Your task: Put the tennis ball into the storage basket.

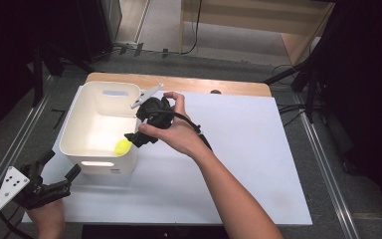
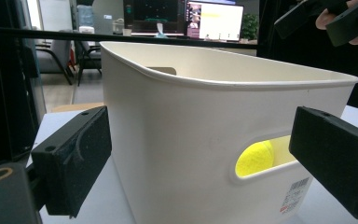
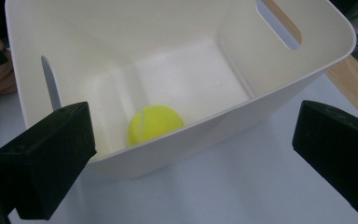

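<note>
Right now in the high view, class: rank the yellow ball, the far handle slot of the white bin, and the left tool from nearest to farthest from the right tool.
1. Yellow ball, in the bin just below the right tool.
2. Far handle slot, on the back wall of the white bin.
3. Left tool, at the table's near-left corner.

Your right hand (image 1: 171, 132) sits just left of centre in the high view, forearm running in from the bottom edge, right of centre. It holds the right gripper (image 1: 138, 130) pointing left and down, jaws spread wide with nothing between them. Your left hand (image 1: 47, 216) rests at the lower left corner, its left gripper (image 1: 59, 167) angled up and right, jaws wide apart.
</note>
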Tool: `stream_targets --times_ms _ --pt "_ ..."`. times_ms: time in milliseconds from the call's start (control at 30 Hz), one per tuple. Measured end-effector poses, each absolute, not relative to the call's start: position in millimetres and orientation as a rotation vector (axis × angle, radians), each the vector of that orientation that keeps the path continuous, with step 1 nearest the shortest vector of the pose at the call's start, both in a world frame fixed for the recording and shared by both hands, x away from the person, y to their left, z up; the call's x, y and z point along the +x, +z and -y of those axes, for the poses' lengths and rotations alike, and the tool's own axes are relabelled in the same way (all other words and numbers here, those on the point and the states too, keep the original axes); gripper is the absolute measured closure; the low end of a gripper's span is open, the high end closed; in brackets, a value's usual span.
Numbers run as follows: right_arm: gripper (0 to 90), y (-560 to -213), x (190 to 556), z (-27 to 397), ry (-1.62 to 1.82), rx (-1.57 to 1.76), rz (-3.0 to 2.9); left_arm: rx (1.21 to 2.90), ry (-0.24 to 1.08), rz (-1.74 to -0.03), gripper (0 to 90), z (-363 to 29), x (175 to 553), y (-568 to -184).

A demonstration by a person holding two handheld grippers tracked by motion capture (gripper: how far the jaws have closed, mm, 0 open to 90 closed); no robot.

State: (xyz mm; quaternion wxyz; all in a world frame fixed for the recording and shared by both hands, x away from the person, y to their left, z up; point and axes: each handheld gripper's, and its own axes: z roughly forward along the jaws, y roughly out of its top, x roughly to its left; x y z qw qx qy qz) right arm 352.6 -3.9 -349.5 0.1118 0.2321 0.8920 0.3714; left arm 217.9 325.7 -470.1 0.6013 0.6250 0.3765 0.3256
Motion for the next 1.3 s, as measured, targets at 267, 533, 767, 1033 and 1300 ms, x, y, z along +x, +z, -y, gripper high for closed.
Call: stream_targets --times_ms 267,533,767,1033,1300 --pt "0.0 -353.2 349.0 20.5 1.088 0.691 -2.599 1.447 0.752 -0.873 5.8 -325.2 217.9 -470.2" --pt "0.0 -357.8 345.5 37.2 1.1 0.732 -2.576 1.45 0.755 -0.869 5.8 -325.1 218.1 -470.4" --pt "0.0 -362.6 342.1 51.0 1.092 0.757 -2.566 1.452 0.758 -0.869 5.8 -325.0 218.0 -470.5" --pt "0.0 -363.7 335.7 64.0 1.085 0.761 -2.55 1.459 0.759 -0.875 5.8 -325.2 217.6 -470.5" --pt "0.0 -364.6 331.0 76.6 1.096 0.762 -2.536 1.456 0.76 -0.875 5.8 -325.2 217.4 -470.8"
